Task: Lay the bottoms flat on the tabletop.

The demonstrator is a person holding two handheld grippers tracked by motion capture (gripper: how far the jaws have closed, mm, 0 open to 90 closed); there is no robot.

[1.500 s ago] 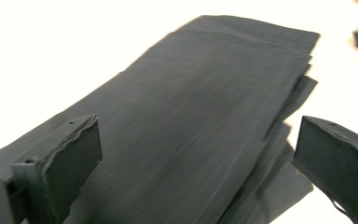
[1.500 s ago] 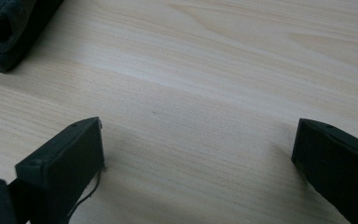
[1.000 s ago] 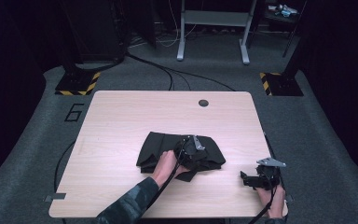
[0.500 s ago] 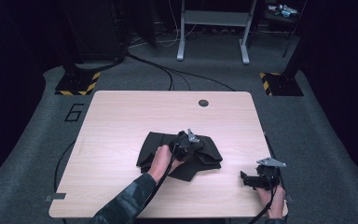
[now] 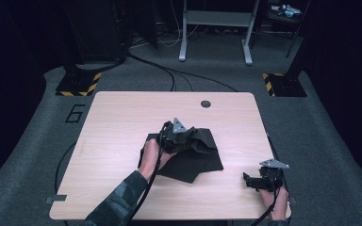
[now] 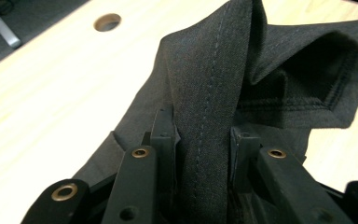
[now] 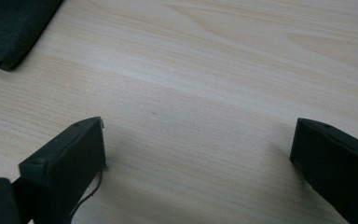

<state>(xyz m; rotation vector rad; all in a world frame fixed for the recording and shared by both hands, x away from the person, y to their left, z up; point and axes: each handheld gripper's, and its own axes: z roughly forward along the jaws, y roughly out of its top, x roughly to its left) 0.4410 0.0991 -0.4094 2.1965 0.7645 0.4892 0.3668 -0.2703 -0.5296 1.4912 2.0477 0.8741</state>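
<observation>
1. Two grippers are working at the wooden table [image 5: 122, 122], one in each of the person's hands.
2. The left gripper [image 6: 200, 135] has just been closing its jaws, and now they are pinching a thick fold of the dark cloth [image 6: 214, 84] with a stitched seam running along it.
3. In the high view the left gripper [image 5: 181, 136] is holding that bunch of the dark cloth [image 5: 202, 162] up, while the rest of the cloth is lying flat near the middle of the table.
4. The right gripper [image 5: 250, 181] is sitting near the table's front right corner, well apart from the cloth.
5. The right gripper [image 7: 198, 144] is keeping its jaws wide, with bare wood showing between them.
</observation>
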